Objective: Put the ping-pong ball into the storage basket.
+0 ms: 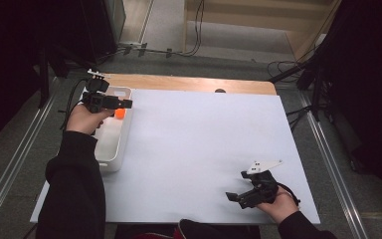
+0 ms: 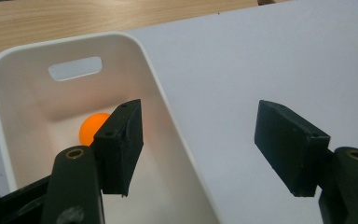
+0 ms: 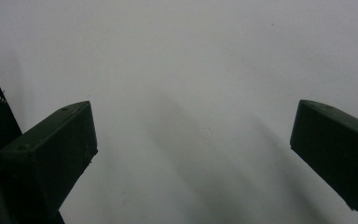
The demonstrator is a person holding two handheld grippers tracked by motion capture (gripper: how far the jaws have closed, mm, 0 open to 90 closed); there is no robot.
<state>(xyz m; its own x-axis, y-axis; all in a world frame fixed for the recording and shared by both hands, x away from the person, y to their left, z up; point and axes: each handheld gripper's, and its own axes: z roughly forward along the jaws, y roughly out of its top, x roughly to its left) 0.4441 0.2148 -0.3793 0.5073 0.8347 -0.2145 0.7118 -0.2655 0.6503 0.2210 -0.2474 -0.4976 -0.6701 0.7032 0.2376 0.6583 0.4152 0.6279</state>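
High view — one orange ball [image 1: 120, 114], one white bin [image 1: 113, 149], two claws parted

A white sheet-covered rectangular tabletop [image 1: 204, 149] shows a strip of bare light wood [image 1: 189, 83] along its far edge. Grey carpet floor [image 1: 25, 134] surrounds it, with metal rails [image 1: 335, 164] on both sides. Black cables [image 1: 196, 30] trail across pale wooden flooring [image 1: 258, 25] beyond (dark curtains flank everything).

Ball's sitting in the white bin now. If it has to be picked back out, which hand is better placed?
Left, probably. The left gripper hangs over the white bin with open jaws, the orange ball just below. The right gripper sits across the table, open over bare white surface.
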